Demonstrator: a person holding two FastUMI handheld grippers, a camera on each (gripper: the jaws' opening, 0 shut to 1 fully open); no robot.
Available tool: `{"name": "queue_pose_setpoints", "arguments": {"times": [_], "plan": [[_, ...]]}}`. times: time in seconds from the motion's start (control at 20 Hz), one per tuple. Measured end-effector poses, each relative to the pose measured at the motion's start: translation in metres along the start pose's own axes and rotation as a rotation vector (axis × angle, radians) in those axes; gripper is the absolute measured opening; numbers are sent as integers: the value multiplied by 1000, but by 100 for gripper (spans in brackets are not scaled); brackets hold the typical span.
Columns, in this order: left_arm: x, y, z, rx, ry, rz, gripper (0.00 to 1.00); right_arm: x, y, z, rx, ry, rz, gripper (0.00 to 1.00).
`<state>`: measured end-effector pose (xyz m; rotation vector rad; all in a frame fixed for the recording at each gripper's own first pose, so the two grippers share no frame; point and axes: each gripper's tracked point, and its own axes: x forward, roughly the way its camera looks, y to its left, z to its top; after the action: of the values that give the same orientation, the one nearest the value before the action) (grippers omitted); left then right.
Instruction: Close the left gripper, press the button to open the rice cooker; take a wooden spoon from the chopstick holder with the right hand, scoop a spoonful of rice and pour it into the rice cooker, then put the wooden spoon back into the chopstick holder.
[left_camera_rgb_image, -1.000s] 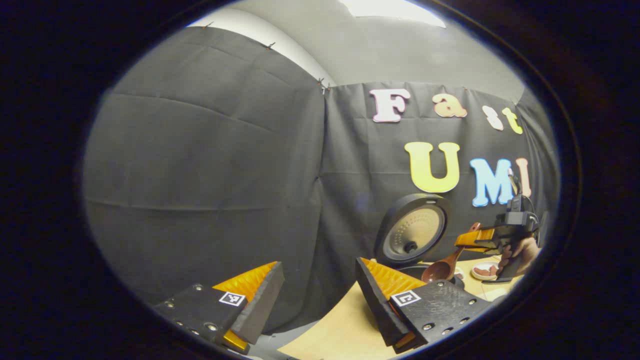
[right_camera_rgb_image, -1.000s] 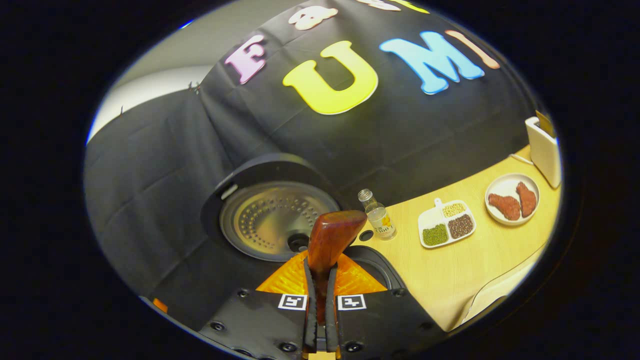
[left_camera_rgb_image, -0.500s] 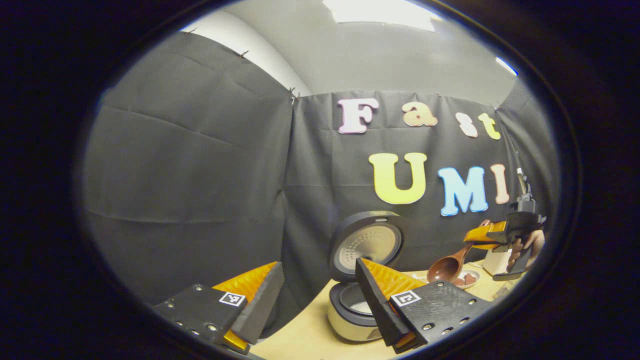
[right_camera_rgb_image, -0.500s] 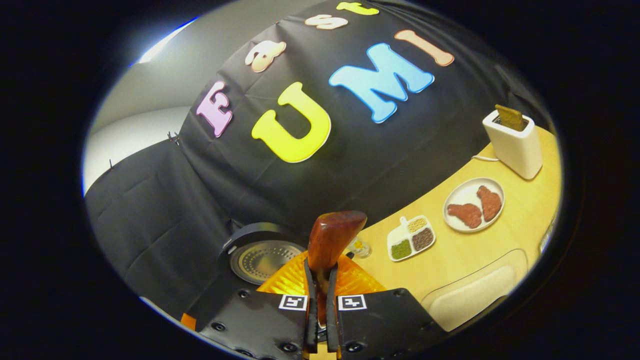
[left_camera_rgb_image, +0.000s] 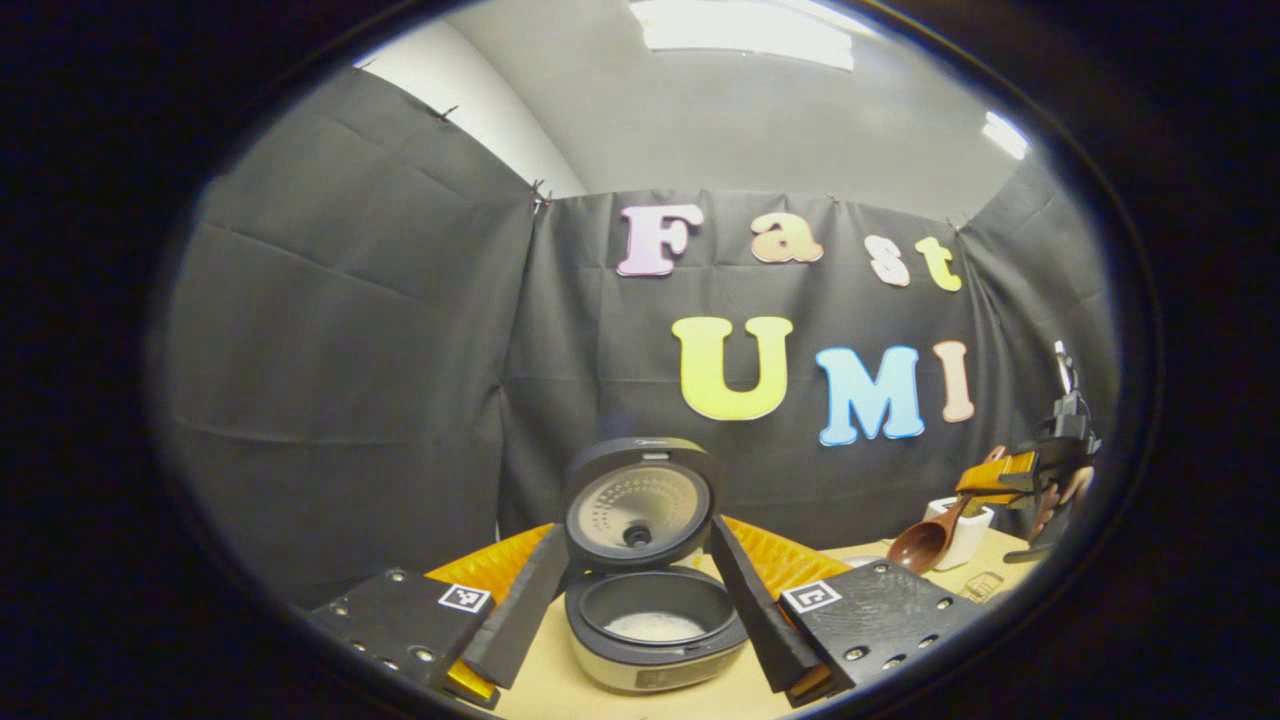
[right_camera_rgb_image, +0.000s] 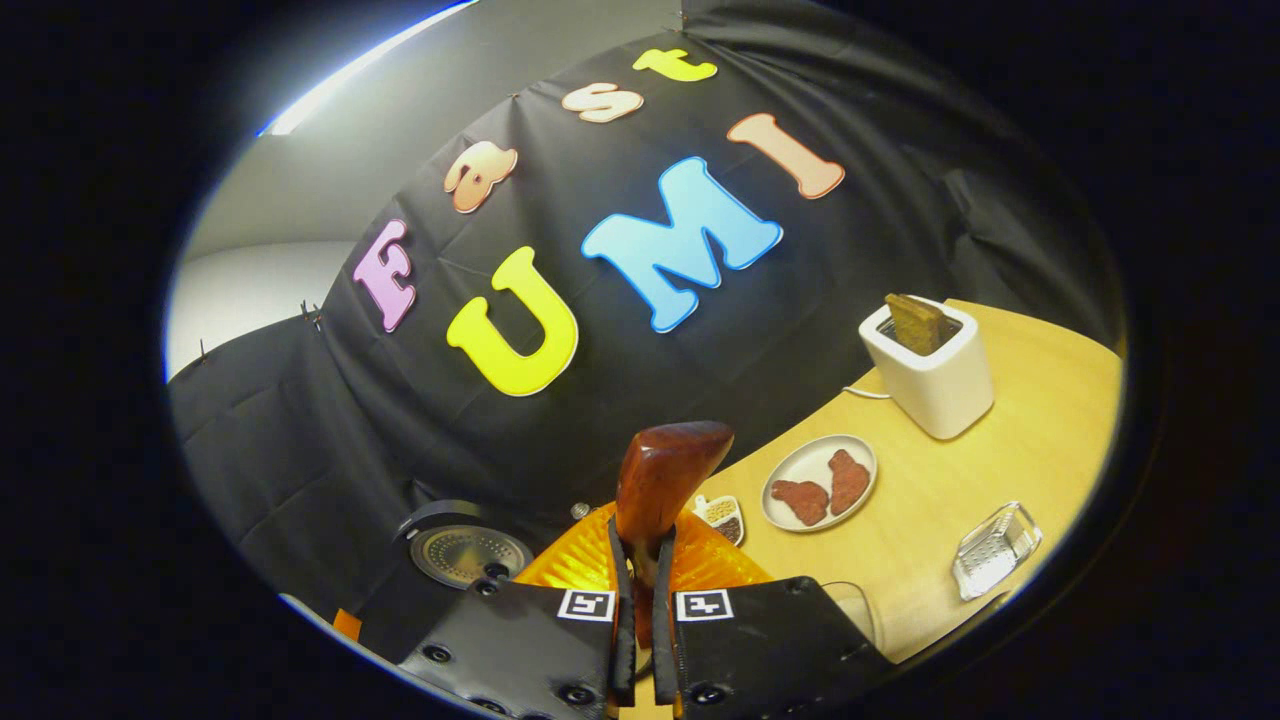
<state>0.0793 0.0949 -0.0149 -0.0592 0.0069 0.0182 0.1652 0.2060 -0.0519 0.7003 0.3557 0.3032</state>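
In the left gripper view we see our left gripper (left_camera_rgb_image: 632, 620) with its two fingers spread wide and nothing between them. The rice cooker (left_camera_rgb_image: 652, 628) sits on the table right past the gap between those fingers. Its lid (left_camera_rgb_image: 640, 503) stands up, open, and a little white rice (left_camera_rgb_image: 655, 627) lies at the bottom of the dark pot.

Far off to the right in that view we see our right gripper (left_camera_rgb_image: 1000, 480) with a hand (left_camera_rgb_image: 1060, 498) around its grip. It holds the wooden spoon (left_camera_rgb_image: 930, 538), whose bowl hangs down and to the left, in front of a white toaster (left_camera_rgb_image: 962, 530).

In the right gripper view the two fingers press tight on the spoon's handle, and the end of the handle sticks up above them. The open cooker lid shows low on the left.

The table (right_camera_rgb_image: 1040, 440) is light wood. On it we see a white toaster with a slice of bread (right_camera_rgb_image: 915, 322) in it, a plate (right_camera_rgb_image: 818, 482) with two brown pieces of meat, a small tray of beans (right_camera_rgb_image: 722, 516) and a clear little dish (right_camera_rgb_image: 995, 550). Black cloth hangs behind the table, and a grey ceiling with lamps (left_camera_rgb_image: 745, 25) is above.
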Motion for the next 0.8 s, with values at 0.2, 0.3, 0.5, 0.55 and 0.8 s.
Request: {"name": "queue_pose_setpoints", "arguments": {"times": [0.2, 0.3, 0.5, 0.55, 0.8], "plan": [[-4, -31, 5, 6, -6, -32, 87, -22, -41, 29, -21, -44, -61, 8], [-5, -44, 6, 8, -5, -42, 87, -32, -65, 39, -45, -62, -97, 8], [-11, -65, 9, 13, -1, -55, 87, -51, -110, 51, -70, -78, -165, 8], [-13, -69, 9, 16, 0, -56, 87, -54, -118, 53, -72, -78, -177, 8], [-18, -91, 8, 35, 9, -58, 87, -62, -163, 52, -118, -68, -241, 8]]}}
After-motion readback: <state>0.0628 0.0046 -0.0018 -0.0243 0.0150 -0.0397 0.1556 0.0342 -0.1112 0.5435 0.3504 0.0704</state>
